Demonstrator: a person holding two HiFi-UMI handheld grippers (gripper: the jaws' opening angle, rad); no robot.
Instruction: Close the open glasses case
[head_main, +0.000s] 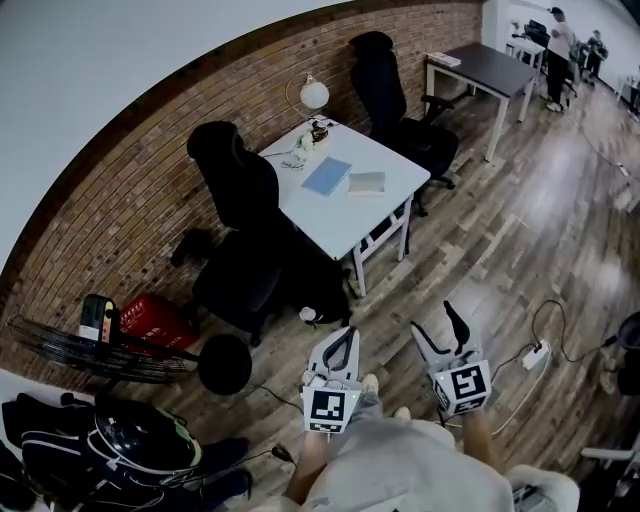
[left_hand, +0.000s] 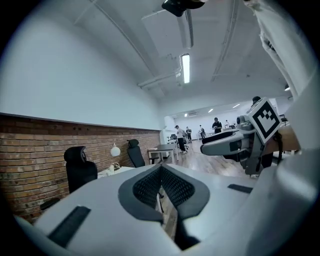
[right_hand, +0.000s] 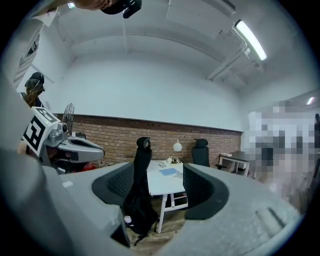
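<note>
A white table (head_main: 390, 200) stands by the brick wall, well ahead of me. On it lie a blue flat item (head_main: 327, 176) and a small grey item (head_main: 366, 183); from here I cannot tell which is the glasses case or whether it is open. My left gripper (head_main: 345, 338) hangs at waist height far from the table, pads touching at the tips and holding nothing. My right gripper (head_main: 440, 328) is beside it, open and empty. The right gripper view frames the table (right_hand: 155, 182) and the blue item (right_hand: 168, 172) between its pads. The left gripper view shows the right gripper (left_hand: 235, 142).
A black office chair (head_main: 240, 220) stands at the table's near left and another (head_main: 385, 90) behind it. A globe lamp (head_main: 314, 94) sits at the table's back edge. A fan (head_main: 90, 350), a red box (head_main: 150, 320) and bags (head_main: 130, 440) lie at left. A cable with a power strip (head_main: 535, 352) is at right.
</note>
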